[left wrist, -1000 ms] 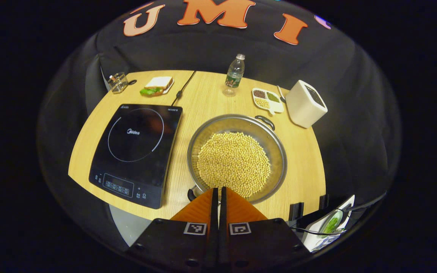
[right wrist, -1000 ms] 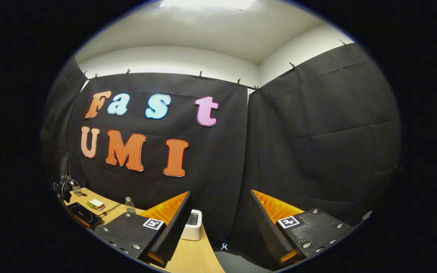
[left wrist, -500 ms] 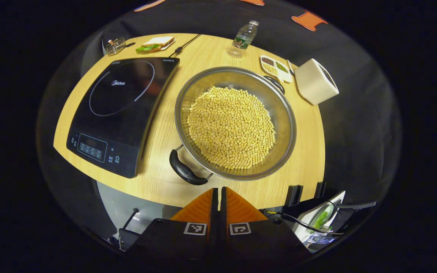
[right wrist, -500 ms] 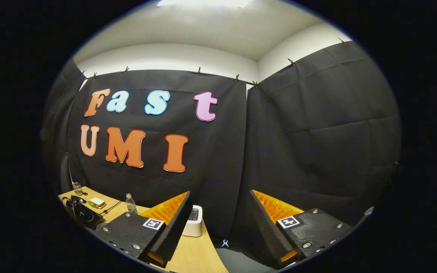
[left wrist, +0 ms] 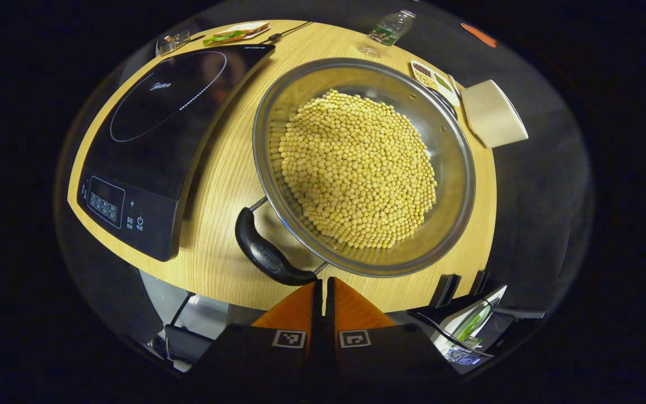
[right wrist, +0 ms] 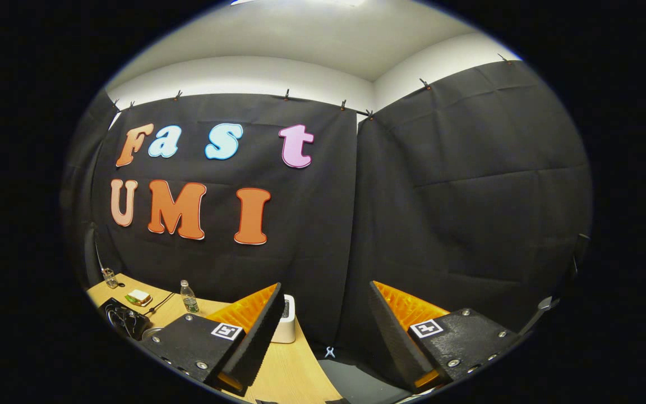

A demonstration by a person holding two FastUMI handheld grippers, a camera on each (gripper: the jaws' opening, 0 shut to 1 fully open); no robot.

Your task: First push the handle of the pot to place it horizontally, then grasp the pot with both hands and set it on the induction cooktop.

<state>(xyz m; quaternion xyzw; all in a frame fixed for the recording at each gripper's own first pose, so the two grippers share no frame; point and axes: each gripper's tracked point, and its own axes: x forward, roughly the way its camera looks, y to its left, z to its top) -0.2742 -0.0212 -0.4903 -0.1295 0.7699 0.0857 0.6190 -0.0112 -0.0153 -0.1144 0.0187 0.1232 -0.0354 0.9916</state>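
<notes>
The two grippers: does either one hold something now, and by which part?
Nothing is held. The left gripper is shut on nothing, just short of the pot's near handle. The right gripper is open, aimed at the booth wall.

One pot (left wrist: 446,168) of beans (left wrist: 356,168) sits on the table (left wrist: 222,168), with two handles: one near the front edge (left wrist: 270,257), one toward the back right (left wrist: 445,102). One cooktop (left wrist: 155,146) lies at the left edge. Along the back edge stand one bottle (left wrist: 388,29), one sandwich (left wrist: 236,32), one small glass jar (left wrist: 172,41) and one divided dish (left wrist: 435,83). One white box (left wrist: 494,114) sits at the right corner. Two grippers: left (left wrist: 323,292), right (right wrist: 323,325).
</notes>
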